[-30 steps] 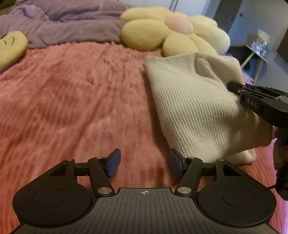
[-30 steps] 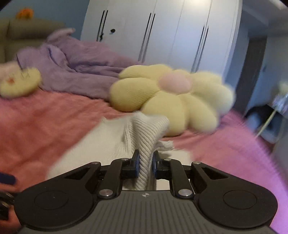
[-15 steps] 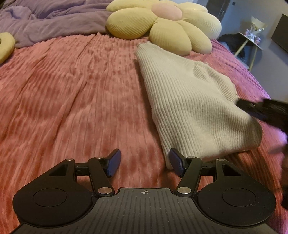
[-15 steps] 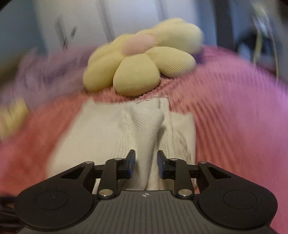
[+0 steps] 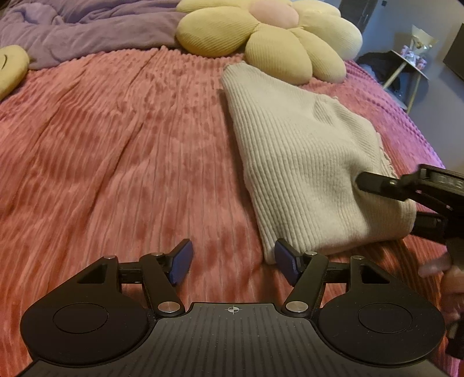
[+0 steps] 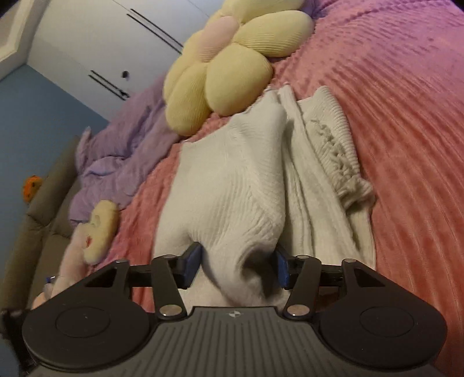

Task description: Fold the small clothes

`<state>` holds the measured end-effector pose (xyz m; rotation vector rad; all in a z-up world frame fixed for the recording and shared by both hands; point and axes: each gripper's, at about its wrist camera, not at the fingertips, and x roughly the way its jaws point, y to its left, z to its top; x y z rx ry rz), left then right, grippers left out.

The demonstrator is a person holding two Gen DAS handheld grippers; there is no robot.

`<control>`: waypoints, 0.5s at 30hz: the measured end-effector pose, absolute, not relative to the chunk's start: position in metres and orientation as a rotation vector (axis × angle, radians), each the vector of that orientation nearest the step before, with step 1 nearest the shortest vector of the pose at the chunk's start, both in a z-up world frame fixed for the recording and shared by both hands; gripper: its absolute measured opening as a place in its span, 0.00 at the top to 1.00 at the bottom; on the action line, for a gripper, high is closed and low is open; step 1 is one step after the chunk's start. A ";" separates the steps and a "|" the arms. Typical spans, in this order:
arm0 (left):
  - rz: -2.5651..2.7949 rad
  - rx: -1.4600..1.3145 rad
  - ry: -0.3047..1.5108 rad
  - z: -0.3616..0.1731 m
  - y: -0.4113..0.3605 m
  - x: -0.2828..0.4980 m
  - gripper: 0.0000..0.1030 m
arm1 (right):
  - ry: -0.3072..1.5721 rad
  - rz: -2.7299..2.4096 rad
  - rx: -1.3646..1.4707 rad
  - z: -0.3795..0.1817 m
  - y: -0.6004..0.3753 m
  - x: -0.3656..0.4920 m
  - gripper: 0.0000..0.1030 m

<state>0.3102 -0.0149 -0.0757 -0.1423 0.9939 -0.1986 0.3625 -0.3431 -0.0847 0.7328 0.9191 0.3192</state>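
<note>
A cream ribbed knit garment lies folded over on the pink bedspread. My left gripper is open and empty, low over the bedspread just left of the garment's near corner. My right gripper is open, its jaws wide apart on either side of a raised fold of the garment, which bulges between the fingers. The right gripper also shows in the left wrist view, lying over the garment's right edge. A knit cuff lies to the right of the fold.
A yellow flower cushion lies just behind the garment. A purple blanket is bunched at the back left. A small yellow plush sits at the far left. A side table stands beyond the bed's right edge.
My right gripper has lowered the lifted fold onto the bed and opened its jaws around it. The garment now lies flatter. My left gripper has stayed open and moved little.
</note>
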 end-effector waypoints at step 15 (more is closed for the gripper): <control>-0.185 -0.106 0.953 -0.063 -0.011 0.307 0.24 | 0.791 0.114 0.117 -0.065 -0.314 0.347 0.74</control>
